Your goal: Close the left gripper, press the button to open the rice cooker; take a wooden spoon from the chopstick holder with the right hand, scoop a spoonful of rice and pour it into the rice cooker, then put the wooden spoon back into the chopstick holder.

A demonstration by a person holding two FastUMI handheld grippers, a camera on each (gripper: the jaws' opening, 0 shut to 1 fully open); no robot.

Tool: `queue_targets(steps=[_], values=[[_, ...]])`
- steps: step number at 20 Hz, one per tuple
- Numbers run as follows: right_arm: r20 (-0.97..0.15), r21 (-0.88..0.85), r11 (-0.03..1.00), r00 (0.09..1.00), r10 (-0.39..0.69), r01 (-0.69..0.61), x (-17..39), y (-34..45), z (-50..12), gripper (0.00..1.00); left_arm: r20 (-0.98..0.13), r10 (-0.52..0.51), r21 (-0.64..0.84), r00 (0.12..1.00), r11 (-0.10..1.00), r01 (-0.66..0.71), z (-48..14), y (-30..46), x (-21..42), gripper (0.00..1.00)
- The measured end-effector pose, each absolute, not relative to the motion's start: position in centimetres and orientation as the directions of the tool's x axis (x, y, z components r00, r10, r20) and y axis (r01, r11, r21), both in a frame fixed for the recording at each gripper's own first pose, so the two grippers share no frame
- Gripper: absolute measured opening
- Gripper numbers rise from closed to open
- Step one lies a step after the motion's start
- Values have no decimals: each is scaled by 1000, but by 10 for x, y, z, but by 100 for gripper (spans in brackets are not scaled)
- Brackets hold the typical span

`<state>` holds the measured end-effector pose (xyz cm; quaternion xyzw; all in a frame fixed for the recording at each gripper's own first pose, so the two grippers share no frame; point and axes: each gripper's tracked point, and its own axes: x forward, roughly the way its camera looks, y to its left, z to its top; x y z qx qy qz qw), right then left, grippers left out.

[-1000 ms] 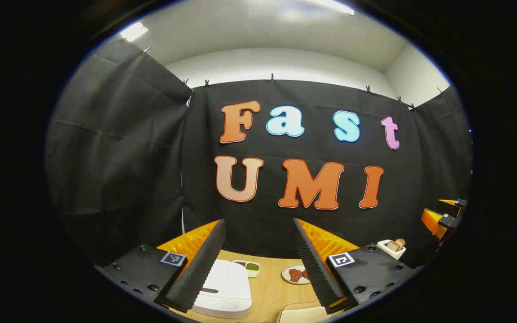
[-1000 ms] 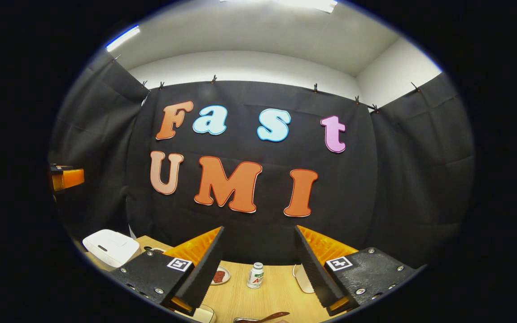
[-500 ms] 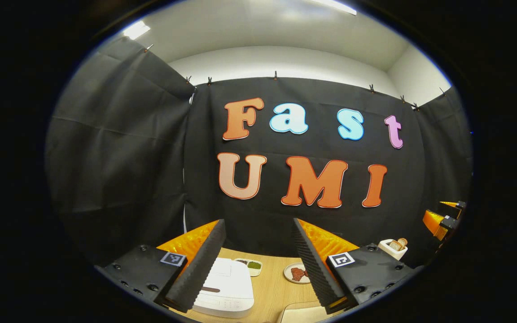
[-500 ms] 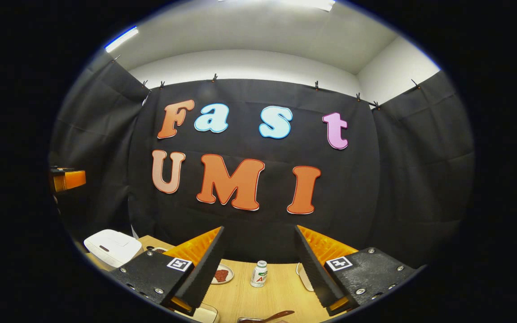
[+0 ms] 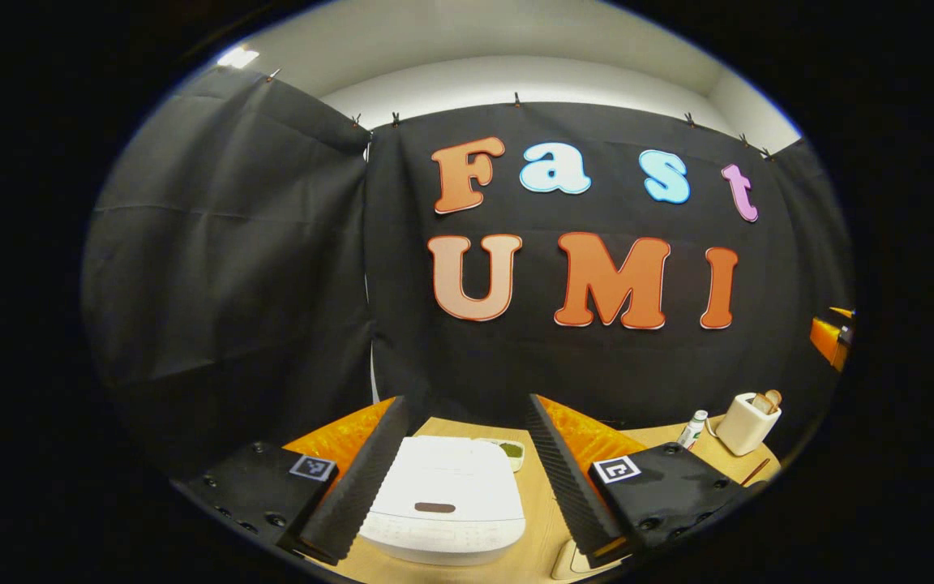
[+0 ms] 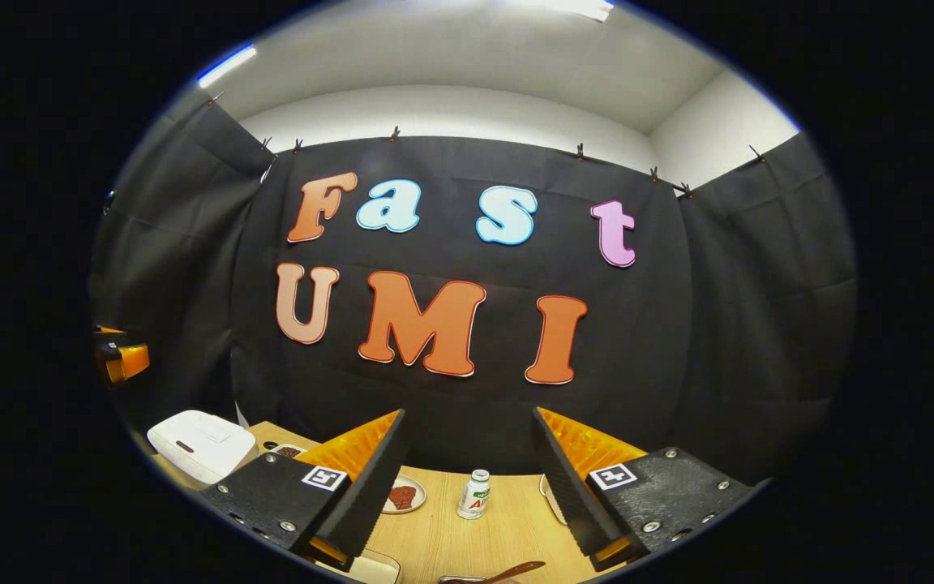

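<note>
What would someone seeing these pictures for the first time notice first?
In the left gripper view, the white rice cooker, lid shut, sits on the wooden table between the spread fingers of the left gripper. To the right stands a white chopstick holder with wooden utensils in it. In the right gripper view, a small white bottle stands between the open fingers of the right gripper, with a wooden spoon at the bottom edge.

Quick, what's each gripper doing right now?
Left gripper: open, empty, above the white rice cooker.
Right gripper: open, empty.
</note>
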<state>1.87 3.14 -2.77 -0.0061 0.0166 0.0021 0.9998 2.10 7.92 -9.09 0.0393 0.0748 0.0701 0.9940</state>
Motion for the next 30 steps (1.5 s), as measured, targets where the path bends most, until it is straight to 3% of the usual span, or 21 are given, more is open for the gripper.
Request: queue_targets(steps=[1,3,7,8,12,17,21,26,30], values=[[-44,-13,1000,999,1,-1,19,33,-31,94,-140,136,100,981,987,-123,-92,82,25,100],[-60,-7,1000,998,7,-7,16,37,-39,93,-148,134,113,980,987,-118,-100,92,33,90],[-78,-23,1000,997,-10,9,10,29,-52,93,-250,174,105,952,983,-152,-138,119,44,29],[-81,-27,1000,997,-18,16,10,26,-52,93,-294,152,71,944,988,-137,-149,118,45,5],[-95,-23,998,994,-61,59,10,7,-61,93,-491,70,-34,868,994,-100,-208,114,57,4],[-132,-18,994,986,-107,106,4,-8,-80,93,-693,-12,-172,721,974,-150,-275,111,51,5],[-176,-16,990,974,-140,140,-2,-23,-96,93,-762,-3,-157,648,971,-179,-311,128,46,4],[-216,-6,987,963,-158,161,-7,-33,-113,93,-784,-53,-192,619,968,-160,-317,129,56,5],[-250,8,987,956,-154,161,-10,-38,-124,93,-784,-1,-115,620,983,-143,-310,129,56,5]])
